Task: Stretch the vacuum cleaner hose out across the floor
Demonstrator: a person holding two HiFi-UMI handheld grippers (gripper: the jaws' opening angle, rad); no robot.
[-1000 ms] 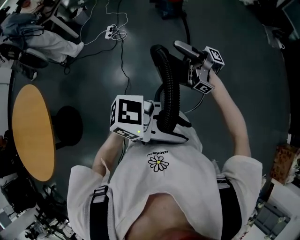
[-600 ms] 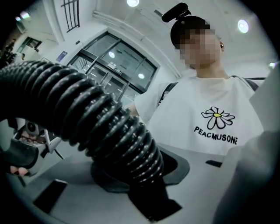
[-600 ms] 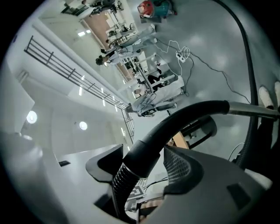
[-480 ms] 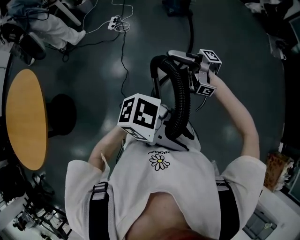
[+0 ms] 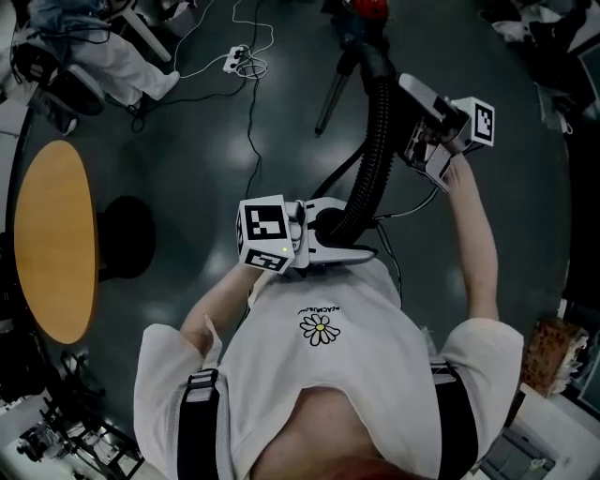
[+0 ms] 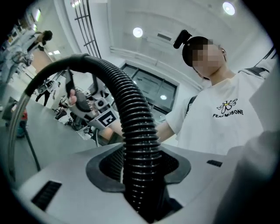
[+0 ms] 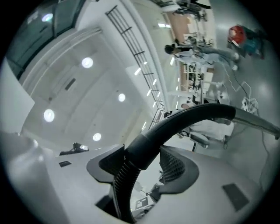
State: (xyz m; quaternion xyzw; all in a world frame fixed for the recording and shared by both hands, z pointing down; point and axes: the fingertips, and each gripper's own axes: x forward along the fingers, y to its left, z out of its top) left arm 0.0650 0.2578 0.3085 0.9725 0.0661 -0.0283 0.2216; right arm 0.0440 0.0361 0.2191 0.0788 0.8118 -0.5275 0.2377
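Note:
A black ribbed vacuum hose (image 5: 375, 141) runs from near my chest up toward the vacuum cleaner (image 5: 361, 14) on the floor ahead. My left gripper (image 5: 342, 230) is shut on the ribbed part, which fills the gap between its pads (image 6: 111, 168). In the left gripper view the hose (image 6: 135, 127) arches up and left from that gripper (image 6: 140, 175). My right gripper (image 5: 411, 94) is raised at the upper right. Its jaws have just been closing on the hose's smooth cuff (image 7: 146, 146), which lies between them in the right gripper (image 7: 140, 164) view. A grey wand (image 7: 258, 119) continues from the cuff.
A round wooden table (image 5: 56, 253) stands at the left beside a dark round base (image 5: 127, 244). A power strip with white cables (image 5: 234, 64) lies on the dark floor ahead. A seated person's legs (image 5: 103, 66) are at the top left. A black cable (image 5: 251, 141) crosses the floor.
The right gripper has swung up and to the right, pulling the hose's tight loop out into a longer, straighter run. The left gripper has dropped slightly and turned level.

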